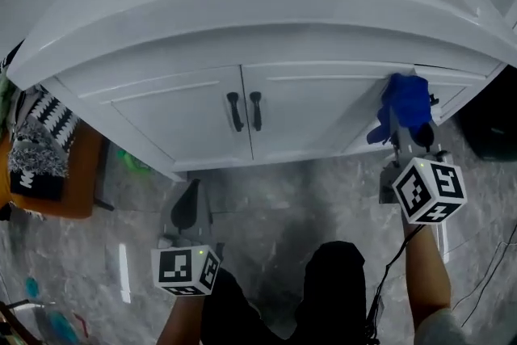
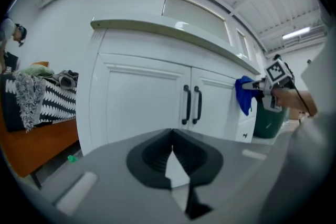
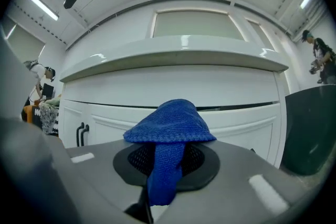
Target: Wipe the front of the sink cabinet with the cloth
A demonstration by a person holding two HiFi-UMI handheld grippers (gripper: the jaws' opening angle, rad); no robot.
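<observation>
Blue cloth (image 1: 406,103) clamped in right gripper (image 1: 408,133) at white cabinet (image 1: 307,105) front, left gripper (image 1: 187,206) jaws together, empty

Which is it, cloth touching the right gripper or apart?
Touching. The right gripper view shows the right gripper shut on the cloth.

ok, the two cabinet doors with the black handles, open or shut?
Shut. Both doors lie flush, meeting at a thin seam between the black handles; no interior shows.
</observation>
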